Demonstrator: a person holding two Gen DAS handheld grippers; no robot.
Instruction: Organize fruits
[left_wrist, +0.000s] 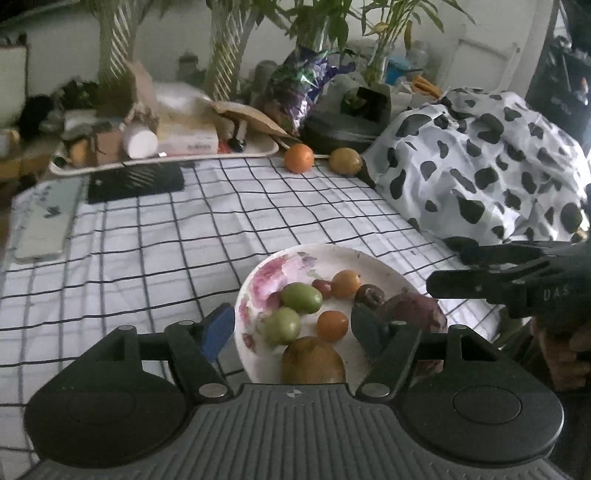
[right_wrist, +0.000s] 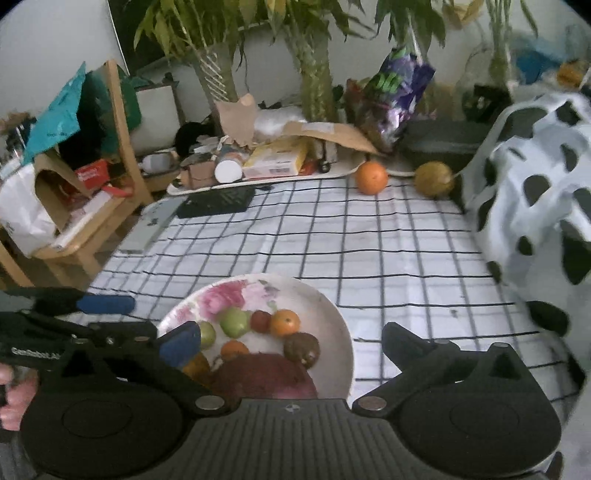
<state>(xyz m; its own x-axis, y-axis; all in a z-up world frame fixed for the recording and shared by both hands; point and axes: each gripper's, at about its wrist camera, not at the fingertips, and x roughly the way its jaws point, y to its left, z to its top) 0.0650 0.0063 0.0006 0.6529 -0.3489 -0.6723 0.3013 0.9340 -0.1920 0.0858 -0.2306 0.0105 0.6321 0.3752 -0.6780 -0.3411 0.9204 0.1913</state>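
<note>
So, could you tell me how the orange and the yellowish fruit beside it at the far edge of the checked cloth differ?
The orange is bright orange; the yellowish fruit is dull yellow-green. The orange lies to the left, near the tray; the yellowish fruit lies by the spotted fabric. Both are round, similar in size, and off the plate.

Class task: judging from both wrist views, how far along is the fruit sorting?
Done: most fruits lie on the floral plate. In hand: nothing; the left gripper and right gripper are both open and empty. Left: the orange and the yellow-brown fruit still sit on the checked cloth.
</note>
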